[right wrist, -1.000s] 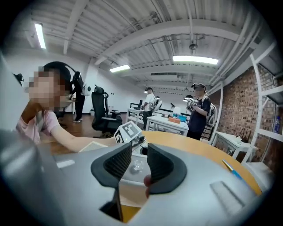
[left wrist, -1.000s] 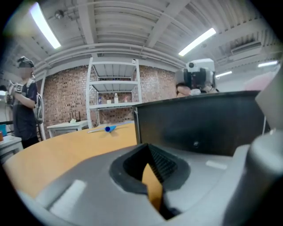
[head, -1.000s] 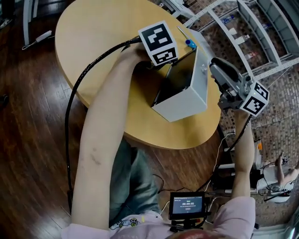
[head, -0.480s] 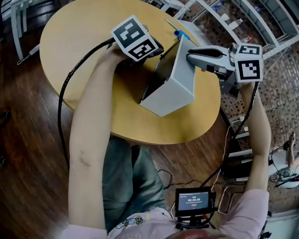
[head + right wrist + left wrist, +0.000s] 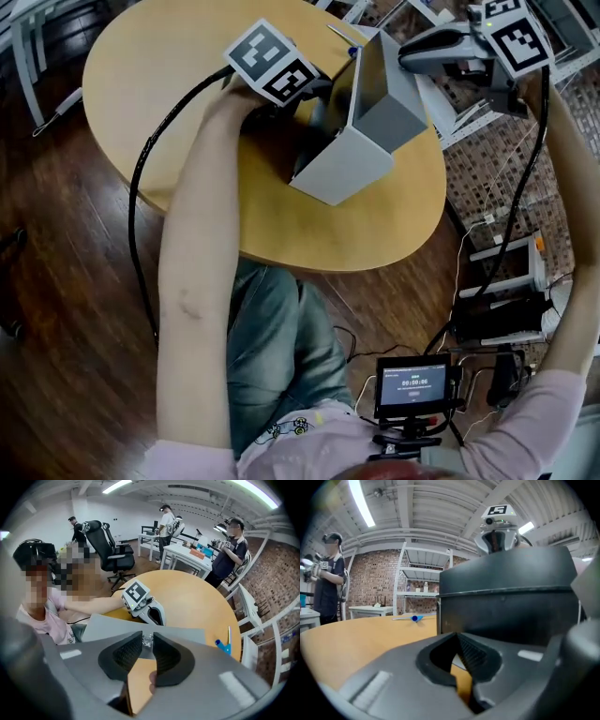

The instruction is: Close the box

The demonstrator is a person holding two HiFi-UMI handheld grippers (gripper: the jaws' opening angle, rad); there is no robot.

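We see the right claw (image 5: pixel 407 56), upper right of the head view, closing on the small knob (image 5: pixel 147 639) of the lid (image 5: pixel 386 84), pads about touching it. Left claw (image 5: pixel 458 637) is pressed together, empty, against the box (image 5: pixel 342 173) (upper middle, on the worktop (image 5: pixel 169 75)). A second ago the lid hung open; now it's raised.

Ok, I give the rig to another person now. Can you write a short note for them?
Left gripper: jaws together, empty, close beside the box on the table.
Right gripper: jaws closing, with the knob of the lid between them.
Lid: raised on edge above the box; box open.
Done: knob gripped, lid up.
Left: swing the lid down onto the box, then release.
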